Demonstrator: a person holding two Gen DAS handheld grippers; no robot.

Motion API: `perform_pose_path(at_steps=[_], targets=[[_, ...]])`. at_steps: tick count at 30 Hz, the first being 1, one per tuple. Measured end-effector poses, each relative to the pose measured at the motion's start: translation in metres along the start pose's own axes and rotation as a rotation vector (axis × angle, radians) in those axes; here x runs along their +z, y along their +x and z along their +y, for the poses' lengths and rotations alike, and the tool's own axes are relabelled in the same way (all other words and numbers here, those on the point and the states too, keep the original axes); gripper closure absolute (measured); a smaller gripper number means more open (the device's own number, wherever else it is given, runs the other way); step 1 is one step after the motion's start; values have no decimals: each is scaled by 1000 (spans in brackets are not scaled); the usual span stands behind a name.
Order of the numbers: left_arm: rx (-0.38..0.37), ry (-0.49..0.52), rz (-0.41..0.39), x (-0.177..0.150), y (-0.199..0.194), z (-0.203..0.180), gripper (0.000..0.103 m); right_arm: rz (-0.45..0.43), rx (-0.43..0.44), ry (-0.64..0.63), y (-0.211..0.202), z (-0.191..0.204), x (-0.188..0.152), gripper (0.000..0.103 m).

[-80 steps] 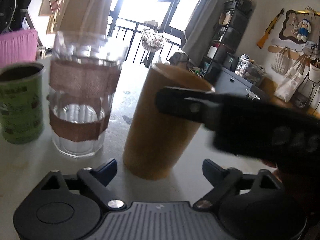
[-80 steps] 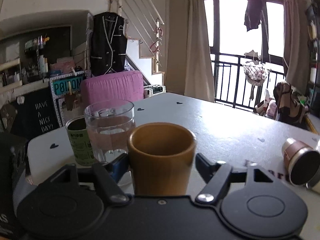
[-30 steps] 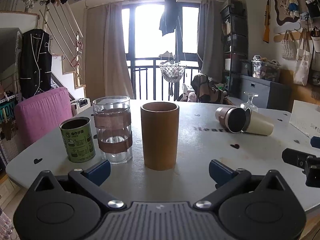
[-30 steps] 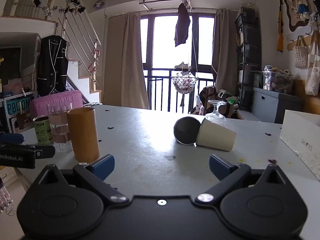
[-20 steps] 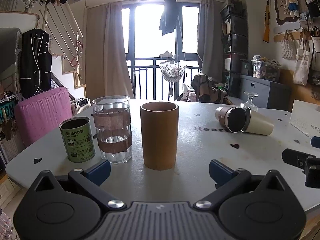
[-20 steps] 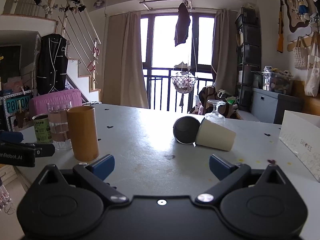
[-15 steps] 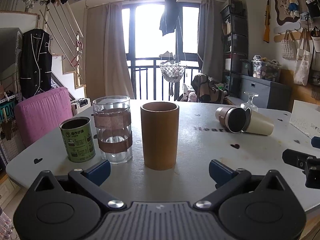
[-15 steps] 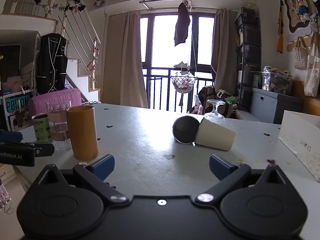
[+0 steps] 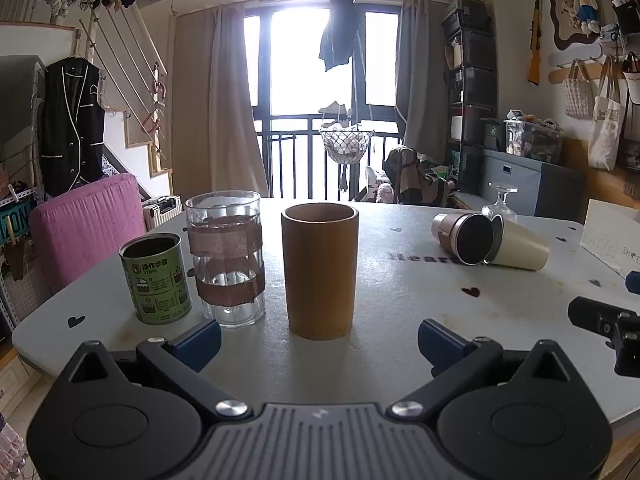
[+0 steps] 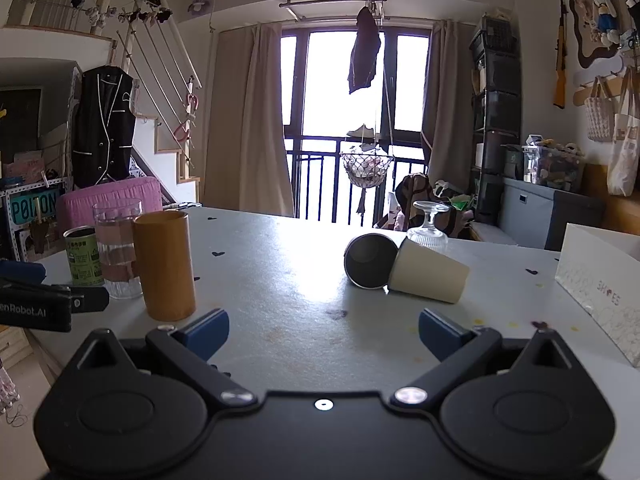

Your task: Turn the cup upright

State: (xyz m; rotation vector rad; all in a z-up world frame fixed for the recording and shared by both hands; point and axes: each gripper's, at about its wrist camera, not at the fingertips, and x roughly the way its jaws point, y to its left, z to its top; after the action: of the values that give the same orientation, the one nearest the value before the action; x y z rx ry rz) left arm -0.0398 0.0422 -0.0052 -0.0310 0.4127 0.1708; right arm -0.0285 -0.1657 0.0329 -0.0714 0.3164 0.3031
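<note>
both tongs, left (image 9: pixel 319 338) and right (image 10: pixel 324 330), gaped empty; the toppled paper cup (image 10: pixel 430 276) looked light and crushable, best pinched gently mid-wall.

The left tool (image 9: pixel 319 342) is sitting low and level at the near edge of the desk (image 9: pixel 400 280), its two blue-tipped fingers (image 9: pixel 198 342) spreading wide apart with nothing between them. The right tool (image 10: pixel 324 330) is hovering in the same manner, level, fingers (image 10: pixel 440 334) splayed wide and gripping nothing. Each is showing in the other's view: the right tool's black body is poking in at the right edge of the left wrist view, and the left tool's black body is reaching in from the left edge of the right wrist view. The two are sitting side by side, apart.
</note>
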Motion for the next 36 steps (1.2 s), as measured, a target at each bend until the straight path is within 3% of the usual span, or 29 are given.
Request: perform_pose_path(at_steps=[36], targets=[[10,2,0,1,-1,-3,0,0,-16,-1,-1,-5,0,1]])
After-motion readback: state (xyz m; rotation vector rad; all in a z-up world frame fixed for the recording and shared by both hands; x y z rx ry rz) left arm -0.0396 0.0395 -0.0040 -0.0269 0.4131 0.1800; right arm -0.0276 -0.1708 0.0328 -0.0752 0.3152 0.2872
